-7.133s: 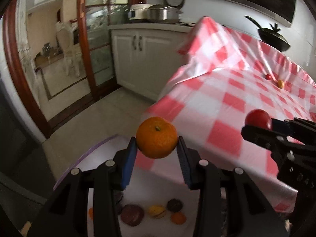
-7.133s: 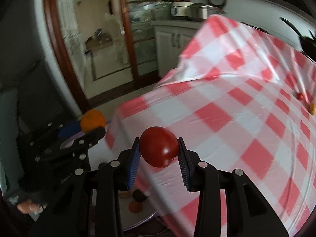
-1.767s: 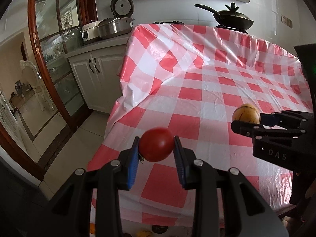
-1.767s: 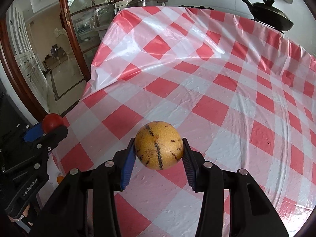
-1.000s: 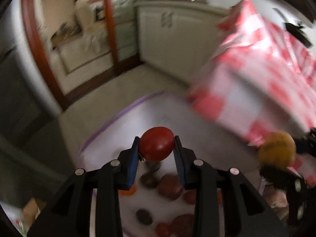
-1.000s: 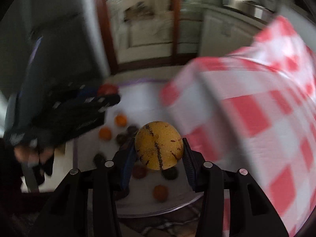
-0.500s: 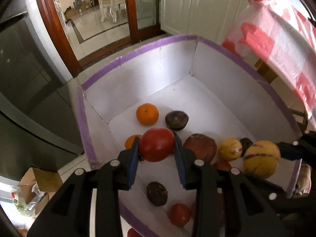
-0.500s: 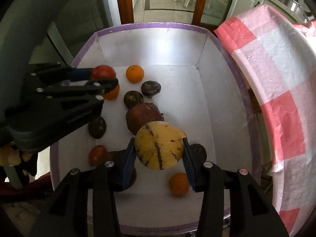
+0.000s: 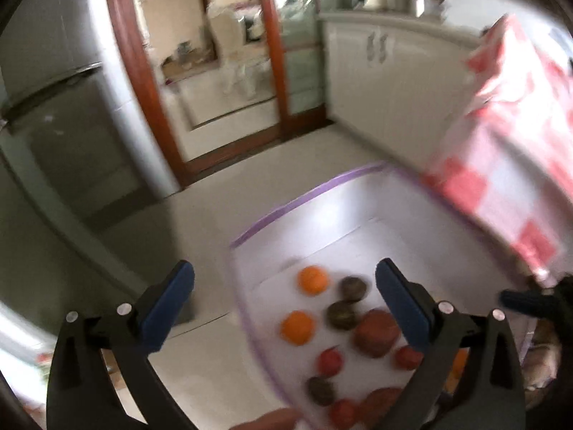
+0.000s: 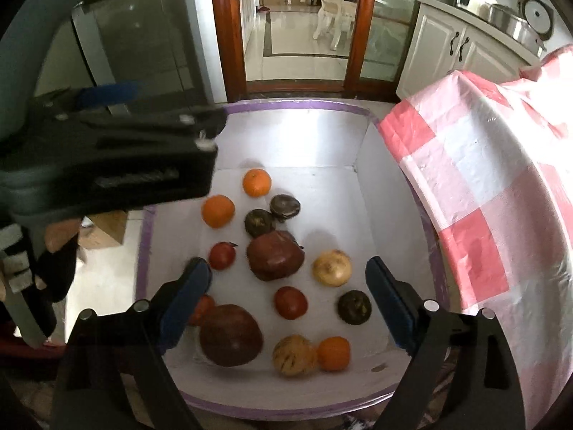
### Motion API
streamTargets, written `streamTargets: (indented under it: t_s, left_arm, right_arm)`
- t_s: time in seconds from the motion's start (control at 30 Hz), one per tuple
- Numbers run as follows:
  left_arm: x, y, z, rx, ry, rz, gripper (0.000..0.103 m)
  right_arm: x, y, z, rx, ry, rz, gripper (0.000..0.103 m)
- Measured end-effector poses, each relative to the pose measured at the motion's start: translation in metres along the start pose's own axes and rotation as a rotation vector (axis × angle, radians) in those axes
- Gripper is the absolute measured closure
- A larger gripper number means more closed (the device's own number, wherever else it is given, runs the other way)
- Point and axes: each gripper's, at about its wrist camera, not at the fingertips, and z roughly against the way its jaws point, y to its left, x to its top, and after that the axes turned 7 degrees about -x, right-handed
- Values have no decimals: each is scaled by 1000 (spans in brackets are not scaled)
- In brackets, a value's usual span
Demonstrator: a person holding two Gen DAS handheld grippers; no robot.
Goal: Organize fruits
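A white box with a purple rim stands on the floor and holds several fruits: oranges, red tomatoes, dark passion fruits, two large dark red fruits and yellow striped fruits. My right gripper is open and empty above the box. My left gripper is open and empty over the box's left rim; its body also shows in the right wrist view. The left wrist view is blurred.
The table with the red and white checked cloth overhangs the box on the right. A refrigerator stands at the left, a wooden-framed glass door behind, white cabinets at the back right. A cardboard box lies left of the white box.
Both grippers have opened. The red tomato left my left gripper and the yellow striped fruit left my right gripper; both now lie in the box. The left gripper has swung up and left.
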Motion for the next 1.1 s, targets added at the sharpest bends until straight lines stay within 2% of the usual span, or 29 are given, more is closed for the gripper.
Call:
streamTargets:
  t_s: [0.1, 0.23, 0.33, 0.43, 0.73, 1.1]
  left_arm:
    - [-3, 3, -15, -79, 109, 18, 1]
    - [-21, 2, -41, -168, 269, 66, 1]
    - [-29, 3, -48, -169, 316, 95, 1]
    - [-29, -1, -50, -140, 313, 66, 1]
    - [-34, 16, -50, -79, 307, 98, 1]
    - [-37, 18, -52, -87, 308, 98, 1]
  right_arm:
    - [2, -3, 2, -34, 9, -10, 16]
    - [2, -17, -7, -24, 64, -91, 16]
    - [-3, -19, -15, -32, 115, -93, 16]
    - [-3, -18, -19, -45, 136, -91, 16]
    - [-8, -16, -36, -70, 200, -94, 16]
    - [-8, -13, -39, -86, 218, -83, 16]
